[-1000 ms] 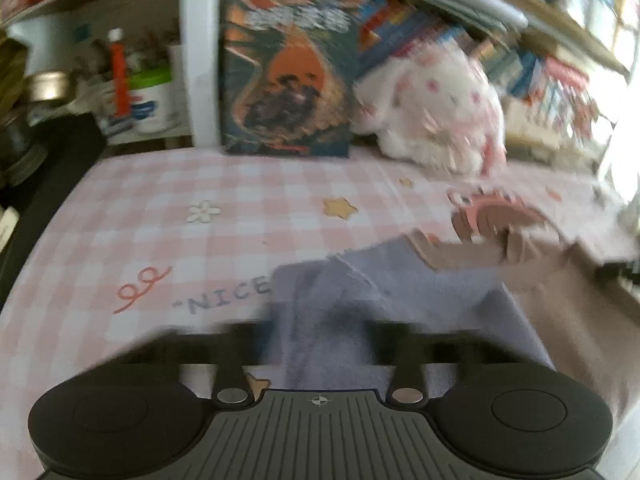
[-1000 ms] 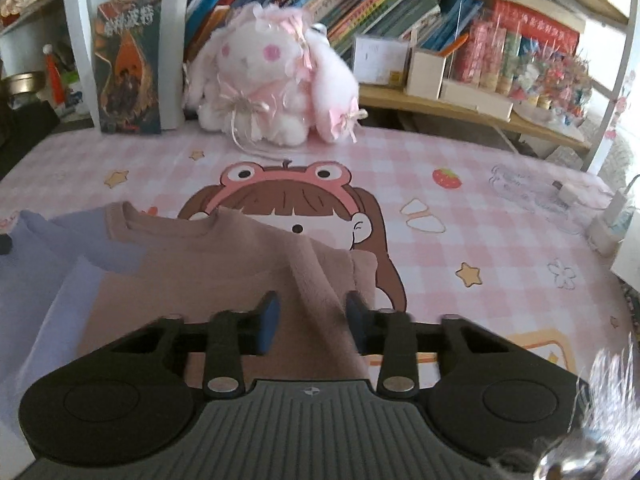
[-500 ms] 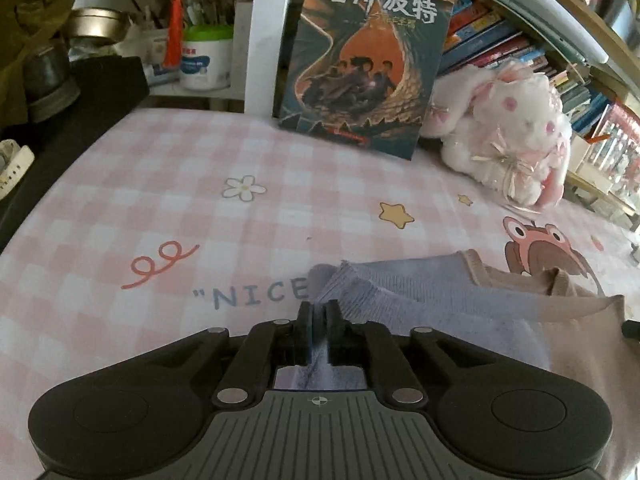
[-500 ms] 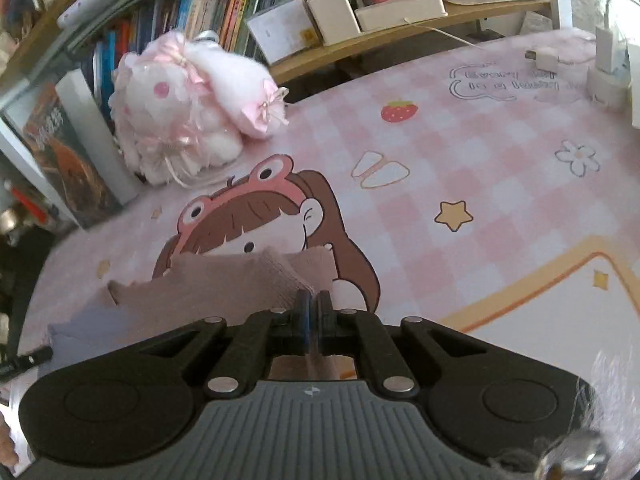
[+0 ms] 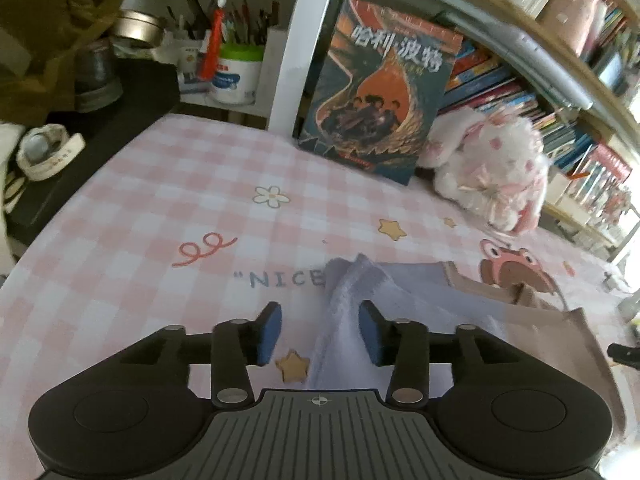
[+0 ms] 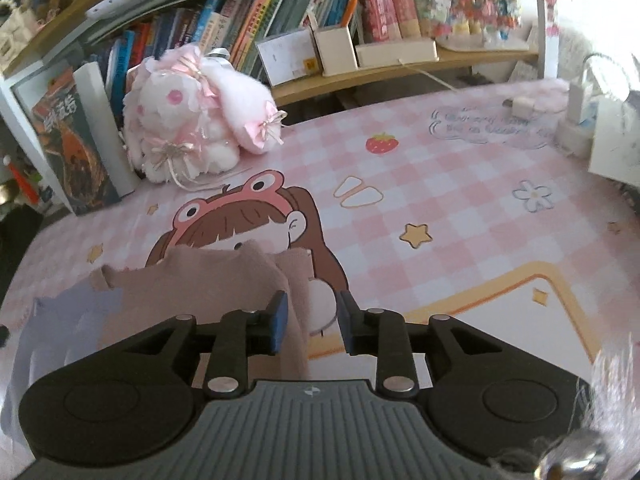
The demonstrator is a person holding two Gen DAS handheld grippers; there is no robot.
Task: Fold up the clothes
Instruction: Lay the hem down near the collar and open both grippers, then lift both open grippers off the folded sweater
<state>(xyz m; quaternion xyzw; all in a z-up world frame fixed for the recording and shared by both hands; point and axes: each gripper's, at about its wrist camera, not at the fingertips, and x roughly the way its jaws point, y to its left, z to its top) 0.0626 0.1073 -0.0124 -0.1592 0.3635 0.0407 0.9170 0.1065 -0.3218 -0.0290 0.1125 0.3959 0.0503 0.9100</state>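
Observation:
A knit top, lavender [image 5: 360,280] on one side and tan [image 5: 560,340] on the other, lies on the pink checked table mat [image 5: 160,220]. My left gripper [image 5: 319,312] is opening. A raised ridge of the lavender sleeve runs between its blue pads [image 5: 269,334], and they do not press on it. In the right wrist view the tan part [image 6: 208,284] meets the lavender part [image 6: 68,320]. My right gripper [image 6: 312,300] is also opening. A tan fold stands next to its left pad [image 6: 278,320], loose.
An upright book [image 5: 380,92] and a pink plush rabbit [image 5: 492,168] stand at the back of the mat, before the bookshelves [image 6: 280,12]. A tub of pens [image 5: 236,72] and a black surface [image 5: 100,120] are at the far left. White chargers [image 6: 576,120] sit at the right edge.
Half a second ago both grippers were shut on fabric folds. Now both pairs of jaws stand apart and the folds lie loose between them. Both views have rolled and shifted.

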